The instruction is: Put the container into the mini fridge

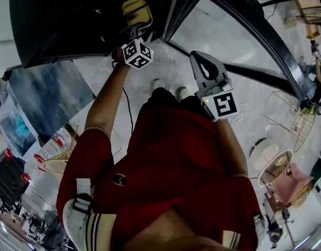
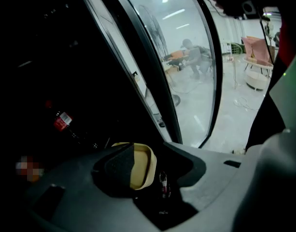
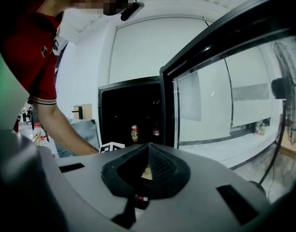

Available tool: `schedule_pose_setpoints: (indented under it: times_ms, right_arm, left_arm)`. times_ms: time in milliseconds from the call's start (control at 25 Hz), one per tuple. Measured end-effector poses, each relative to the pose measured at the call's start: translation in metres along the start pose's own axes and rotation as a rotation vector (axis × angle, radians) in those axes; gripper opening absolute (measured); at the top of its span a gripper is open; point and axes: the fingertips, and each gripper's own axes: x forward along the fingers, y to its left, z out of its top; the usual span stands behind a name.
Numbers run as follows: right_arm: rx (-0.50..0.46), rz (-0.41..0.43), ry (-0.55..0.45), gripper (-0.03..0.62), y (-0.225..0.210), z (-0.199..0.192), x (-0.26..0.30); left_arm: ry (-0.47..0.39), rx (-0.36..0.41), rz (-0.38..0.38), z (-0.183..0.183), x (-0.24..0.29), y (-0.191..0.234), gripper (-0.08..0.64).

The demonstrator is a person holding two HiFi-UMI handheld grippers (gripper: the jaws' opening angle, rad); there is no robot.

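A tan container (image 1: 136,8) rests inside the dark mini fridge (image 1: 71,20). My left gripper (image 1: 140,29) reaches into the fridge just short of it. In the left gripper view the container (image 2: 142,166) shows between the jaws of the left gripper (image 2: 152,151), which stand open, with clear room on its right side. My right gripper (image 1: 198,55) hangs in front of the fridge near the open glass door (image 1: 223,30). Its jaw tips meet, so the right gripper (image 3: 148,146) is shut and holds nothing.
A can (image 3: 134,133) and a small bottle (image 3: 156,128) stand inside the fridge, and a cola bottle (image 2: 63,121) lies in the dark interior. Wire baskets (image 1: 301,119) and a pink object (image 1: 294,184) sit at the right. Red-capped bottles (image 1: 50,150) stand at the left. A person (image 2: 193,57) works far behind the glass.
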Motion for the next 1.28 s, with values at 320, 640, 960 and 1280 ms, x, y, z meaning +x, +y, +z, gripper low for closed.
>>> schedule_pose_setpoints:
  times_ms: [320, 640, 960, 1280]
  right_arm:
    - [0.003, 0.069, -0.056, 0.0, 0.006, 0.031, -0.016]
    - [0.014, 0.128, -0.122, -0.001, 0.018, 0.056, -0.041]
    - [0.046, 0.174, -0.2, 0.0, 0.025, 0.077, -0.074]
    - [0.043, 0.222, -0.251, -0.002, 0.04, 0.093, -0.1]
  left_arm:
    - [-0.242, -0.259, 0.058, 0.078, -0.098, -0.009, 0.164]
    - [-0.413, -0.463, 0.102, 0.133, -0.19, -0.023, 0.163]
    - [-0.619, -0.556, 0.139, 0.188, -0.277, -0.036, 0.133]
    - [-0.737, -0.61, 0.179, 0.206, -0.331, -0.048, 0.026]
